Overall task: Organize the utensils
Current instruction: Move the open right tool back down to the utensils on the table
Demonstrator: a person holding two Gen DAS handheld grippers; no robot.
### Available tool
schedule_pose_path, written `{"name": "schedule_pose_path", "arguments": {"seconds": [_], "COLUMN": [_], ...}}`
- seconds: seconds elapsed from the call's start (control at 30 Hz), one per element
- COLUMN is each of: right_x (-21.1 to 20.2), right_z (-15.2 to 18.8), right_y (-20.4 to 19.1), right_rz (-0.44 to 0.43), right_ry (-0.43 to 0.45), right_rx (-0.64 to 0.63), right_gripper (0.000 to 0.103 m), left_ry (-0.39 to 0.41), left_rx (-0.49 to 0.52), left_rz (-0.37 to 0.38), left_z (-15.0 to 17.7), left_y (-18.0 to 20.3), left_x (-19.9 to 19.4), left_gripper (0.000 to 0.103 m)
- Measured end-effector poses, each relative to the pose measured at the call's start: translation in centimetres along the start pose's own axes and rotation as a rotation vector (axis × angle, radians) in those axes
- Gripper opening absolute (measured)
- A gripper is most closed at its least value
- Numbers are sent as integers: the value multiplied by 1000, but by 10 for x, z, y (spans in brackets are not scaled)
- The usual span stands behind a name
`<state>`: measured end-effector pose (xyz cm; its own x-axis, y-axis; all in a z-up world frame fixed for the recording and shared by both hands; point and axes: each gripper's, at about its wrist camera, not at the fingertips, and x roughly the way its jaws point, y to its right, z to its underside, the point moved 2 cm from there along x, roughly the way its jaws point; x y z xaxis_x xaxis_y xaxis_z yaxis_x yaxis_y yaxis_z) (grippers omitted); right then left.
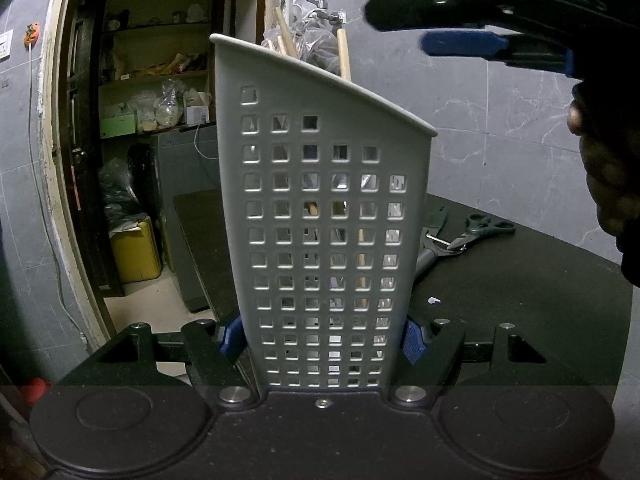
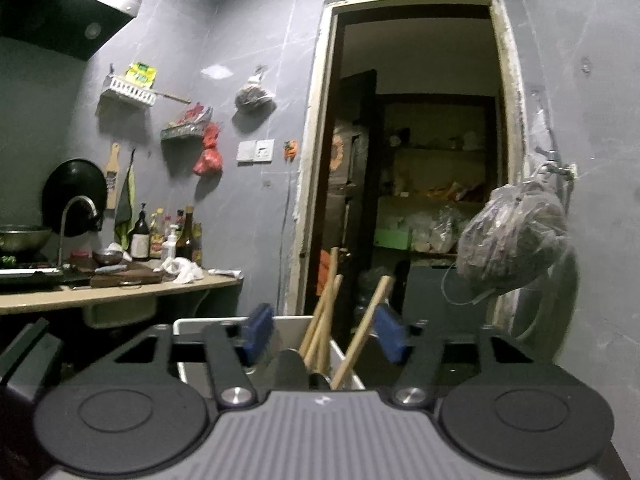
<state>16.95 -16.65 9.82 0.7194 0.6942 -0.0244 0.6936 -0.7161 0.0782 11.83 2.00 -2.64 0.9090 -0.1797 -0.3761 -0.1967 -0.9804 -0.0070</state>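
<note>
My left gripper (image 1: pixel 322 340) is shut on a white perforated utensil holder (image 1: pixel 320 200), its blue pads (image 1: pixel 412 340) pressing the holder's two sides low down. Wooden handles (image 1: pixel 344 56) stick out of its top. My right gripper (image 1: pixel 400 28) hovers above and to the right of the holder, held by a hand (image 1: pixel 608 180). In the right wrist view that gripper (image 2: pixel 325 334) stands open over the holder's rim (image 2: pixel 192 322). The wooden handles (image 2: pixel 324 320) rise between its blue pads (image 2: pixel 260 332) without touching them. On the black table (image 1: pixel 520 300) lie green-handled scissors (image 1: pixel 480 230) and a grey-handled tool (image 1: pixel 428 256).
A doorway (image 2: pixel 420 160) opens onto a cluttered storeroom with shelves. A plastic bag (image 2: pixel 512 240) hangs from a wall tap on the right. A counter (image 2: pixel 120 292) with bottles, a sink and a faucet stands at the left. A yellow box (image 1: pixel 136 252) sits on the floor.
</note>
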Motion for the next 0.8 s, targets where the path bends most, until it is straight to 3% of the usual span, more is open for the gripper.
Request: {"name": "schedule_pose_path", "arguments": {"seconds": [0.17,0.53,0.8], "right_x": [-10,-21,-25], "right_z": [4,30,67], "right_y": [13,41,54], "right_rz": [50,189,284], "right_ry": [24,-13,-112], "right_rx": [29,82,151], "right_gripper": [102,103,103], "left_ry": [-1,-4,-6], "left_rx": [0,2,3], "left_rz": [-1,-8,-10], "left_z": [-1,-2,-3], "left_y": [0,2,1], "left_x": [0,-1,-1], "left_gripper": [75,75,75]}}
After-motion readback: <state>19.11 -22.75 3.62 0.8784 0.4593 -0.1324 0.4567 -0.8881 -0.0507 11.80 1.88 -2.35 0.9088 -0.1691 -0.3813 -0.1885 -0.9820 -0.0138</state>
